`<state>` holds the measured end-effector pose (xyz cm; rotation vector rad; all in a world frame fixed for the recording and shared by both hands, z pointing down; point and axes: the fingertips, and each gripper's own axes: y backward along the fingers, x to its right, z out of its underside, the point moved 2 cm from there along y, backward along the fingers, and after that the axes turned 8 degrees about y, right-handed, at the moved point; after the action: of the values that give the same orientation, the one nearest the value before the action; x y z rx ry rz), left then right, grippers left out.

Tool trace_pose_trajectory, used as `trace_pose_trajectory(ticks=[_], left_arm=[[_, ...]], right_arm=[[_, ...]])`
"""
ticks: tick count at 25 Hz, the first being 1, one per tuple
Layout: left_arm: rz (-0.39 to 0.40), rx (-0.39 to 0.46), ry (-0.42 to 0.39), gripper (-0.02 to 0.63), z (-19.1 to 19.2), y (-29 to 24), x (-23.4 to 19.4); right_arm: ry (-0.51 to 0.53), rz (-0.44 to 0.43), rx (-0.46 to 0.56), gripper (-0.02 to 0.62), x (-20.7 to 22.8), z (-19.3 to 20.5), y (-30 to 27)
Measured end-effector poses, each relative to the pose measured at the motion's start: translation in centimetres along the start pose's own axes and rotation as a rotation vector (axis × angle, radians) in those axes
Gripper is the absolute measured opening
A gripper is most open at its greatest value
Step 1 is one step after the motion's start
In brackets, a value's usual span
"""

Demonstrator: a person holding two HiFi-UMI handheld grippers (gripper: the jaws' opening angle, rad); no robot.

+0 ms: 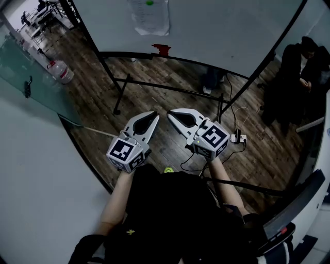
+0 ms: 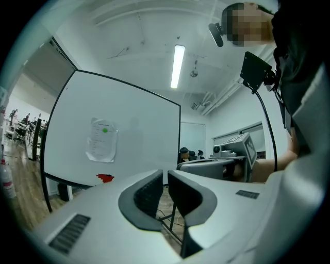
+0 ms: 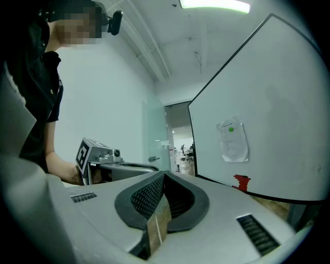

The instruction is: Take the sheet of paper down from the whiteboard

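Both pairs of fingers are pressed together, empty. The left gripper (image 1: 152,116) and right gripper (image 1: 170,114) sit side by side at frame centre. Only wooden floor (image 1: 154,77) and the black stand bars (image 1: 170,88) lie between them and the whiteboard (image 1: 221,31) at the top. There the sheet of paper (image 1: 149,19) hangs under a green magnet (image 1: 149,3), above a small red object (image 1: 161,49). Only the head view shows the water bottle (image 1: 61,71) upper left; the left gripper view alone shows the ceiling light (image 2: 177,66).
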<state>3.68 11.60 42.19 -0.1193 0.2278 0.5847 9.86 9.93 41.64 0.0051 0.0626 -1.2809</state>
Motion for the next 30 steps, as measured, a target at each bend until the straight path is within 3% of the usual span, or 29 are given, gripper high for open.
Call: trace_pose_trajectory(ticks=[13,30], left_arm=[[-0.018,0.0,0.024,0.051,-0.2,0.2,-1.4],[0.014,0.003,0.006,0.051,-1.8,-3.9,-7.3]], right_arm=[[-0.009,-0.004,0.001,0.014,0.1,0.1,-1.3],[-0.007,0.044,-0.015,0.014,5.6,0.5,-5.6]])
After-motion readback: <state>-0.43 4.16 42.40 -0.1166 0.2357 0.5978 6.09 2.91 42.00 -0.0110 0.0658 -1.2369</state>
